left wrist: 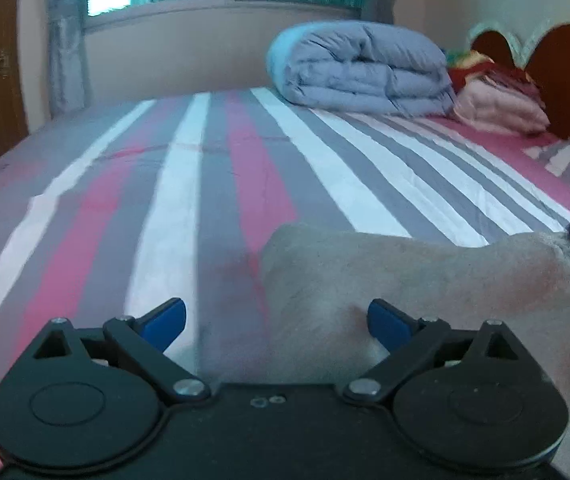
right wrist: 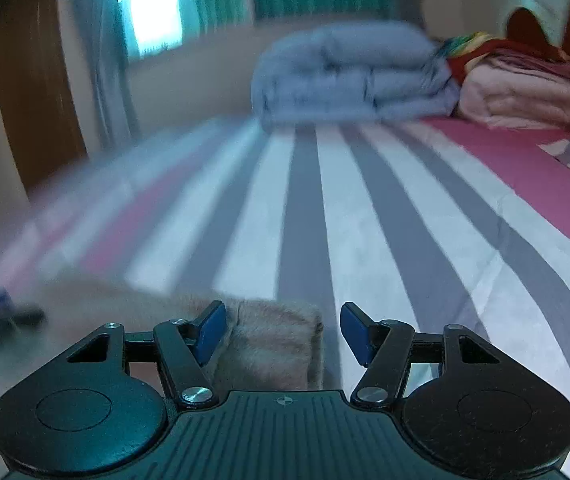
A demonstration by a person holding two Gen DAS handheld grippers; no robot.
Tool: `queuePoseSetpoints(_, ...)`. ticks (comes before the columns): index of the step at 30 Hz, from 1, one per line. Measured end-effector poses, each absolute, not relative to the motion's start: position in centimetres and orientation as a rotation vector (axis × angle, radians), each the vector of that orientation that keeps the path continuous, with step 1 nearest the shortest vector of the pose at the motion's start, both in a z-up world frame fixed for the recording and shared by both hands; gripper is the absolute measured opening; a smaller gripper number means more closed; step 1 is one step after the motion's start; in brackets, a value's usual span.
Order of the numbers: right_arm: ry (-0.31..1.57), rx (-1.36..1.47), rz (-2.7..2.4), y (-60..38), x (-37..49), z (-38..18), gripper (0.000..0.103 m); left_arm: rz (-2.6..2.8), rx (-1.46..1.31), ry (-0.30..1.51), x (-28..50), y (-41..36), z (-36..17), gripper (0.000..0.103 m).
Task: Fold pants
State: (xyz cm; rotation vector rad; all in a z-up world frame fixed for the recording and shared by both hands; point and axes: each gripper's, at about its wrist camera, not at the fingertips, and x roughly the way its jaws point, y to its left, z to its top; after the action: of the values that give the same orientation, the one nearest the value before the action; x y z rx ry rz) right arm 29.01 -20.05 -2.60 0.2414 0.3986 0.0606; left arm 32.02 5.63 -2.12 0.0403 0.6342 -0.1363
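Pants [left wrist: 405, 280] beside left tool [left wrist: 277, 320], under right tool [right wrist: 283, 332]

text: none legible | labels: none | numbers: none | signs: none

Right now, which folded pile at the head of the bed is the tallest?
The grey-blue folded quilt, left of the lower pink folded blanket by the headboard.

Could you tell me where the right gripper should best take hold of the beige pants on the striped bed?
Probably the near corner of the beige pants, approached from the right: that edge stands raised between the right gripper's open pads, over the striped sheet.
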Motion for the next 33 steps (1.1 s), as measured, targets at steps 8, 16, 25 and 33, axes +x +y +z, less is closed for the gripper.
queuePoseSetpoints(8,0.462,0.678,0.224,-25.2,23.9,-6.4,0.062,-0.049,-0.224,0.538,24.5,9.8,-3.3,0.092)
queuePoseSetpoints(16,0.392,0.754,0.235,-26.5,23.1,-5.8,0.054,-0.011,-0.294,0.488,22.1,10.9,-3.7,0.092)
queuePoseSetpoints(25,0.354,0.762,0.339,-25.7,21.6,-5.8,0.012,-0.003,-0.278,0.500,21.9,10.6,-4.3,0.092)
queuePoseSetpoints(33,0.412,0.728,0.250,-25.6,23.9,-7.4,0.012,-0.010,-0.256,0.512,22.1,10.3,-4.5,0.093)
